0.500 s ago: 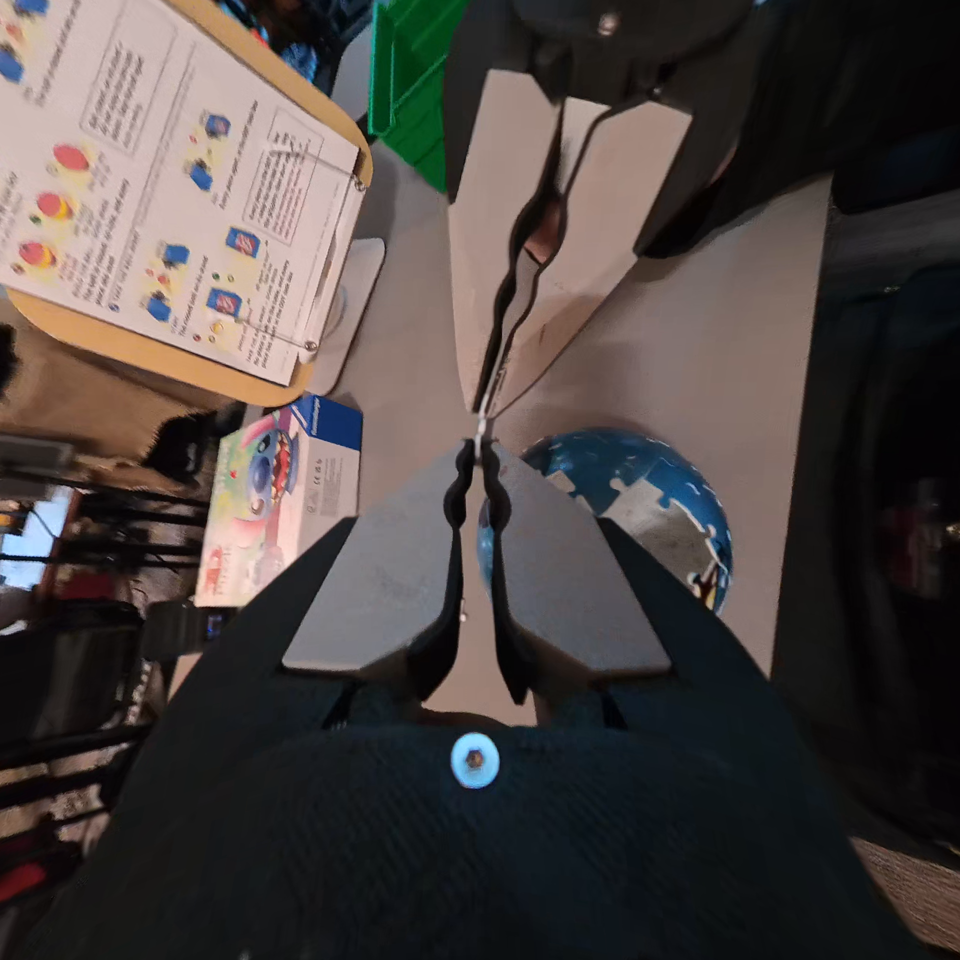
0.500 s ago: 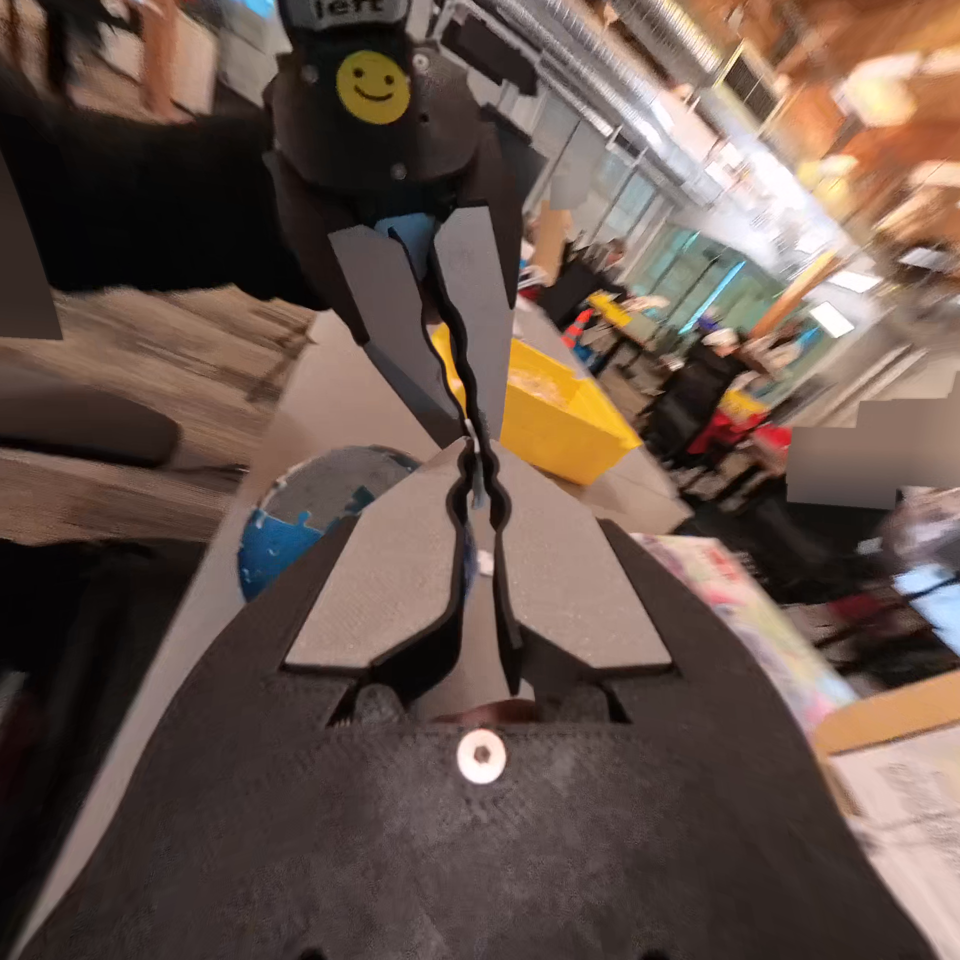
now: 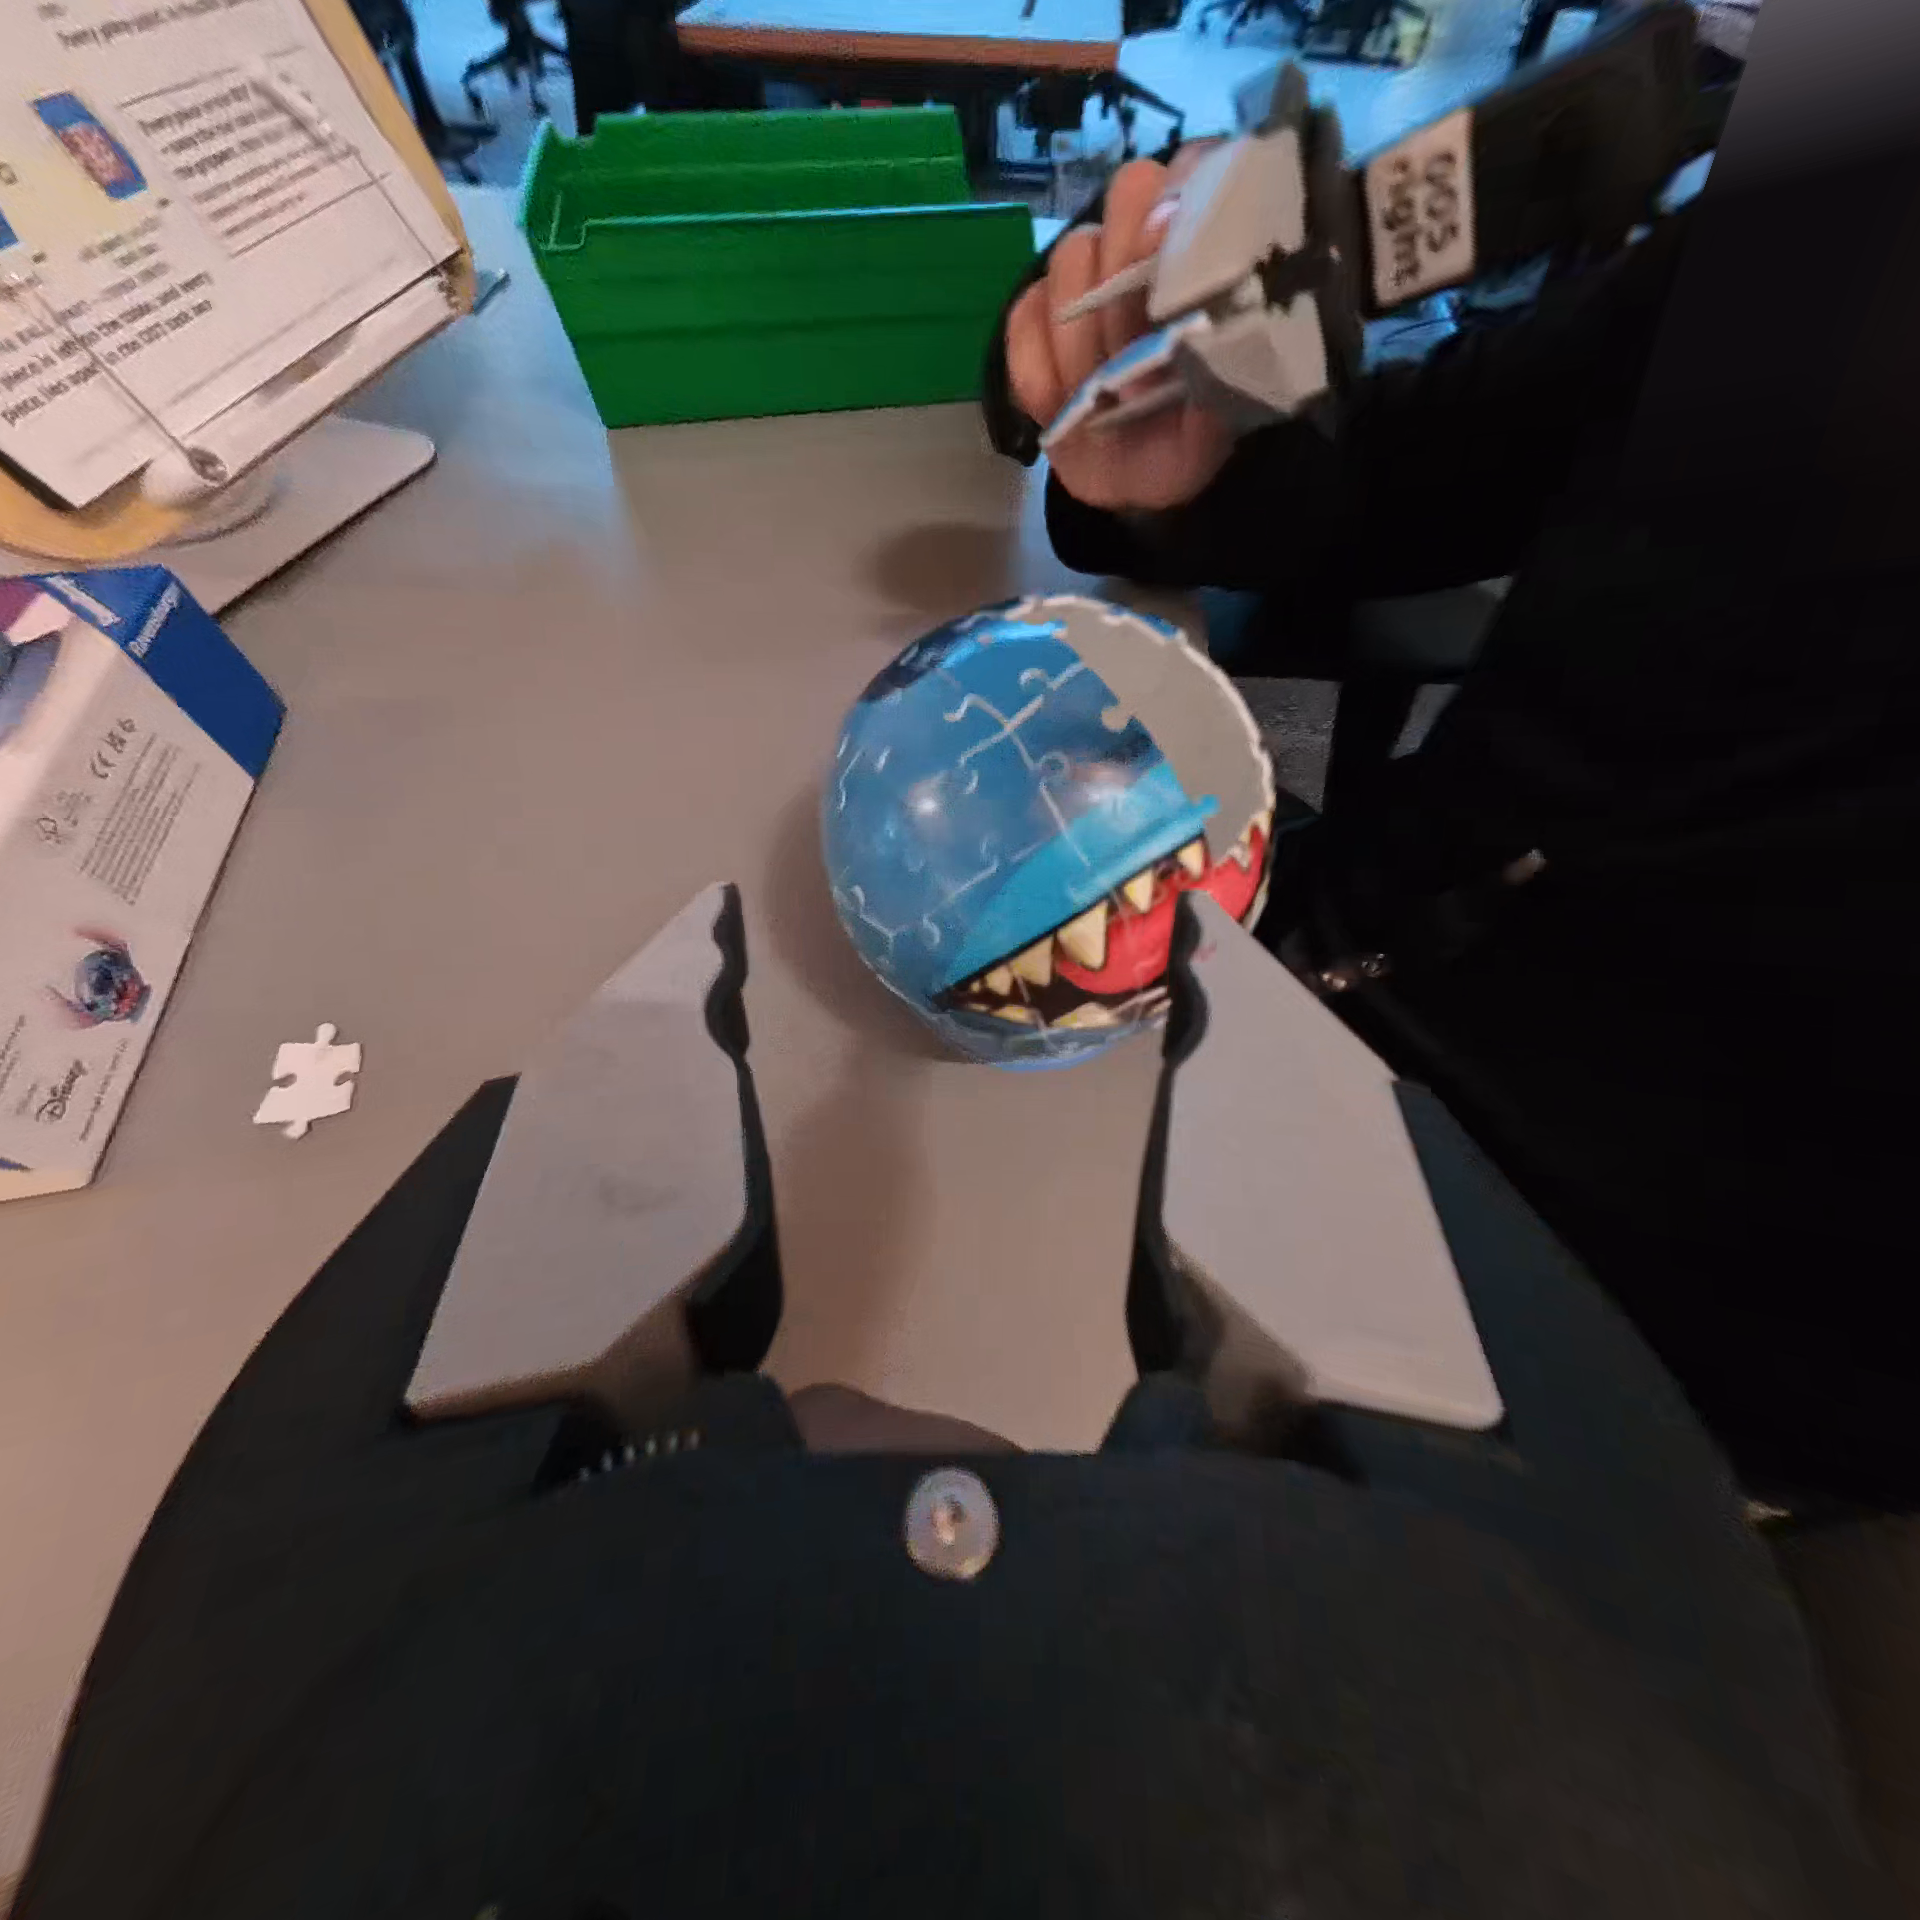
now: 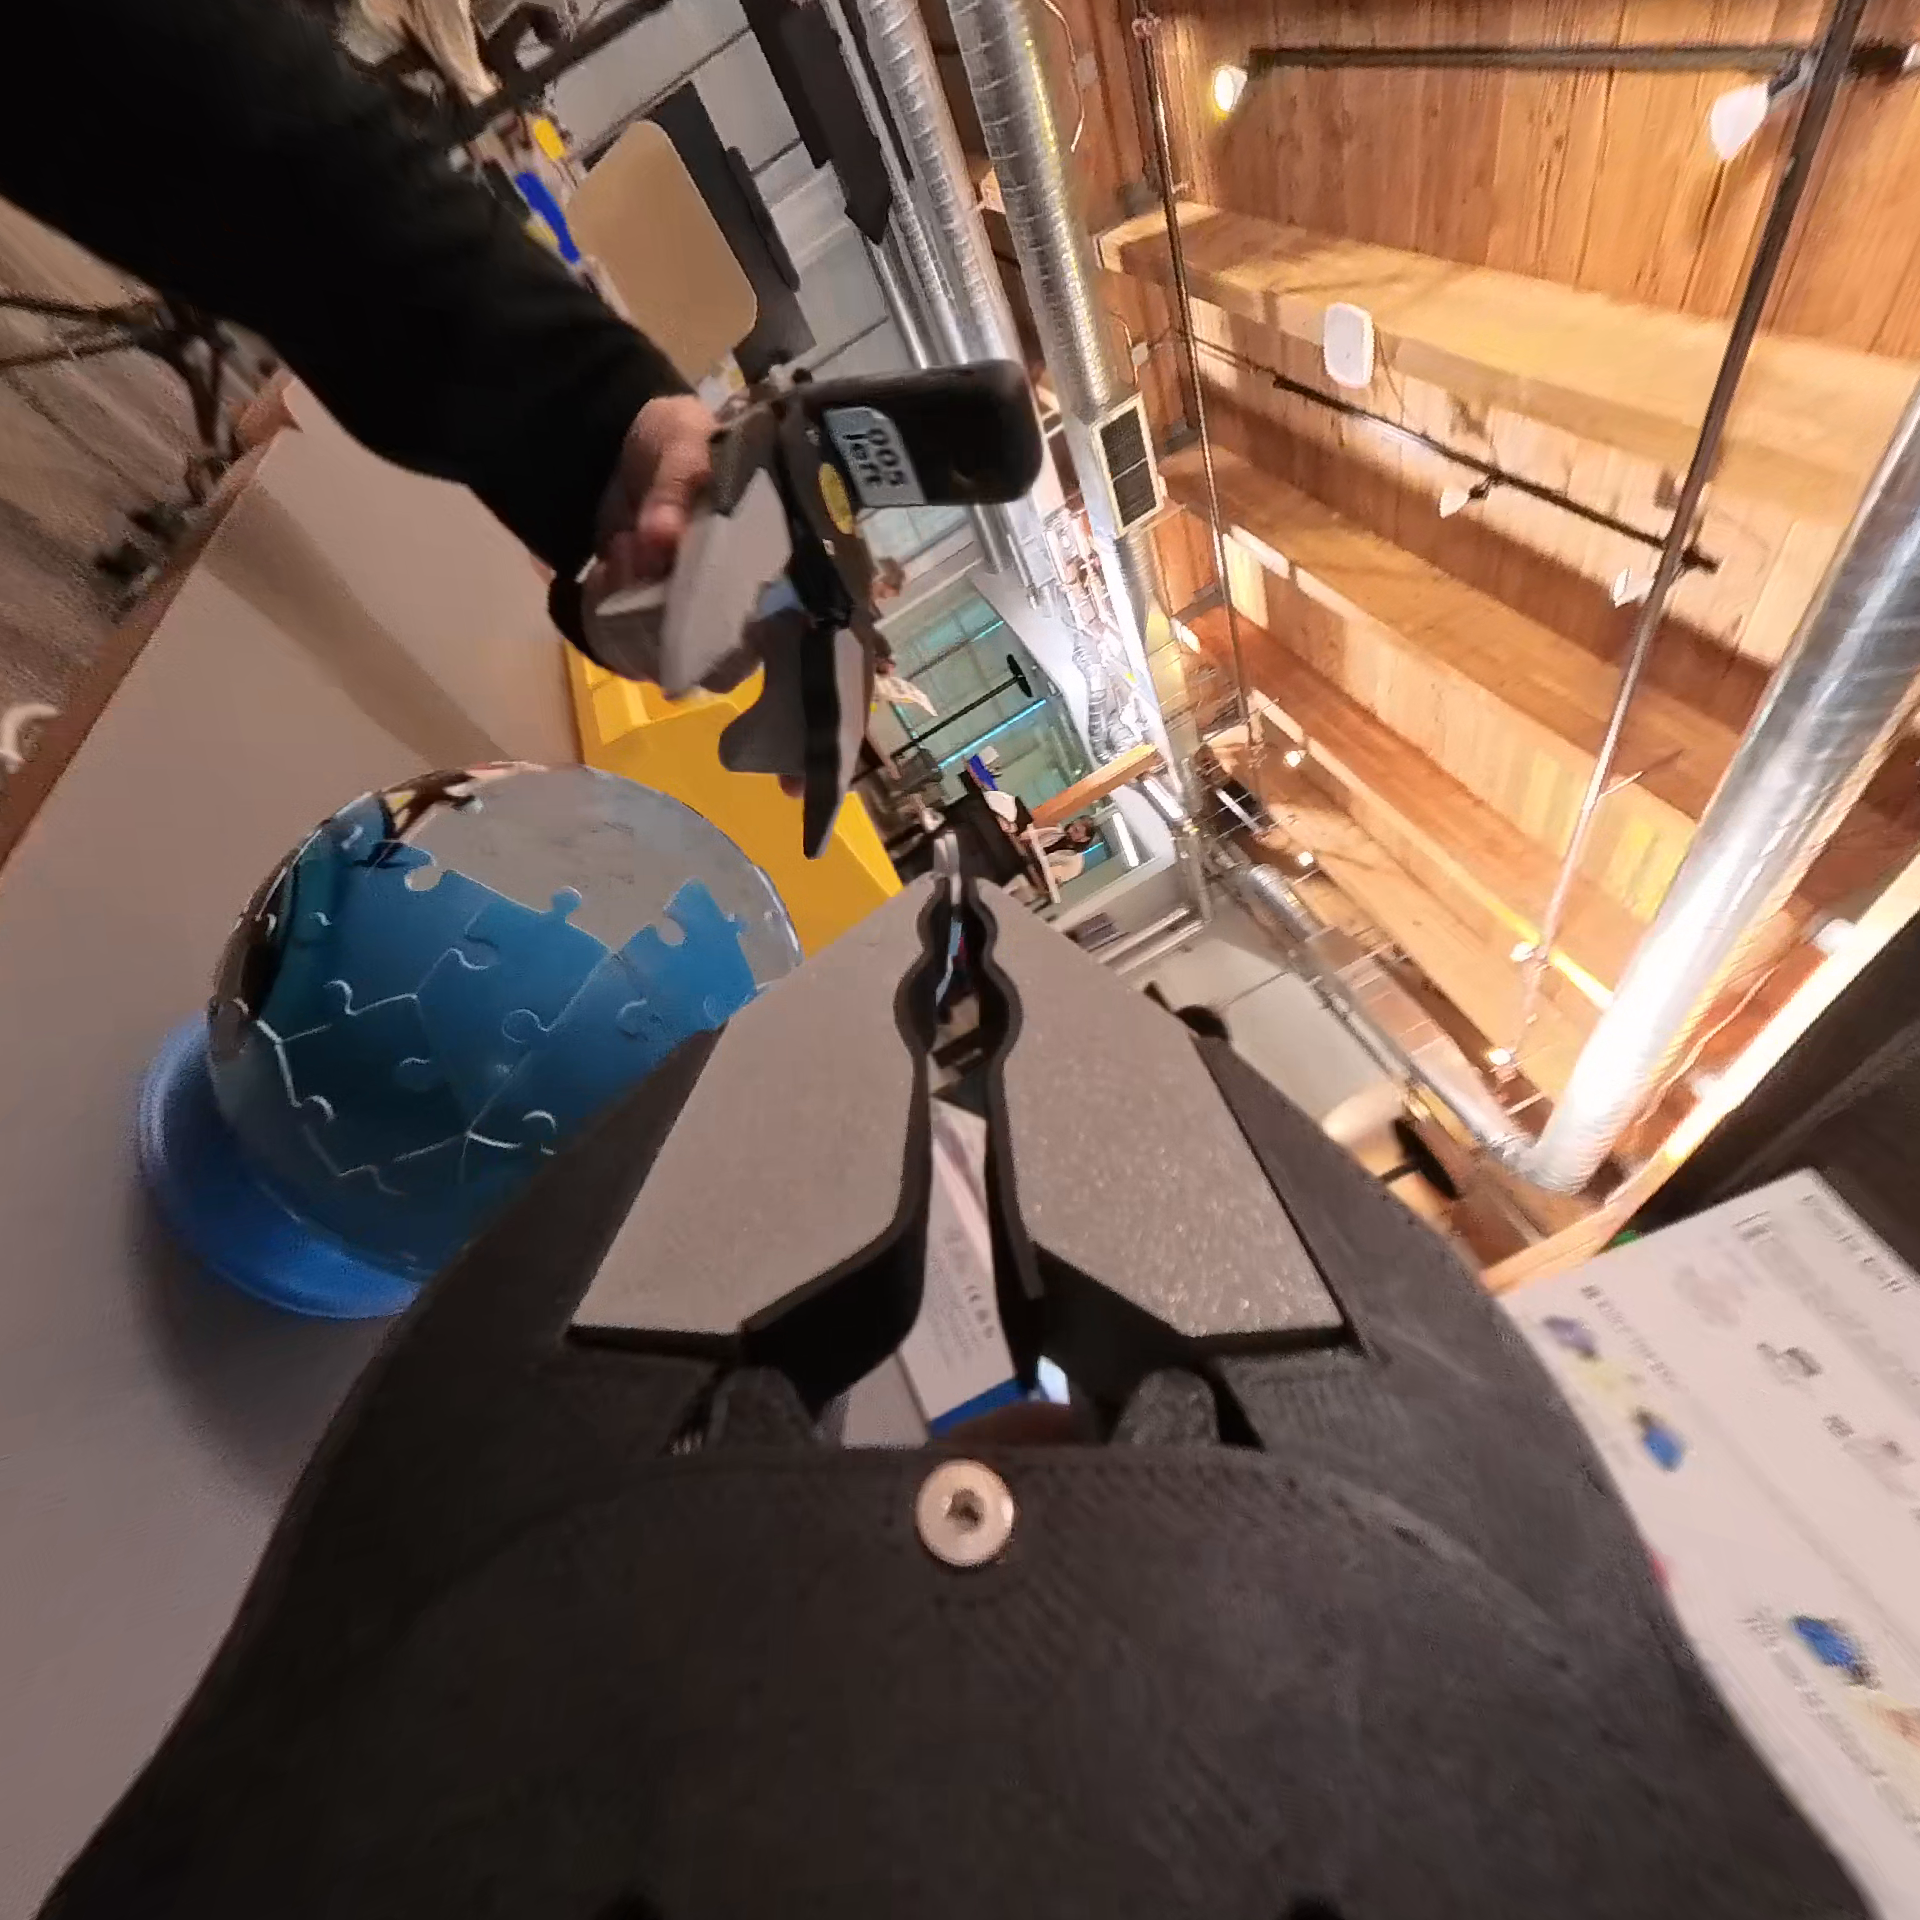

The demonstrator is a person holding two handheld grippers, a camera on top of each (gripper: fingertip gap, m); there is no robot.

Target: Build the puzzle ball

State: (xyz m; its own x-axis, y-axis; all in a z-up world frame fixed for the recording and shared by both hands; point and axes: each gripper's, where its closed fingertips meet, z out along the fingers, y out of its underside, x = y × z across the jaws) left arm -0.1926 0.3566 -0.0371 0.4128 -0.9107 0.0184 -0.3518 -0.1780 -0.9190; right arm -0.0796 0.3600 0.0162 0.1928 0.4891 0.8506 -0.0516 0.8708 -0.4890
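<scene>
Left gripper (image 3: 956, 935) jaws wide apart, empty. Puzzle ball (image 3: 1039, 831) sits on the table (image 3: 540, 727) just past its tips, nearer the right finger, top section unfilled. Loose white piece (image 3: 308, 1078) left, beside the box (image 3: 94, 862). Green bin (image 3: 779, 281) behind. Right gripper (image 4: 951, 899) raised, pinching a puzzle piece (image 4: 945, 862).

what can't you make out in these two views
- Puzzle piece in the right gripper: right wrist view, only a sliver shows past the shut jaws, so its shape and print are hidden.
- Puzzle ball: the full extent of its gap is hidden by its own curve in both views.
- Green bin contents: left wrist view, the front wall blocks them.
- Box: left wrist view, cut off by the left edge.
</scene>
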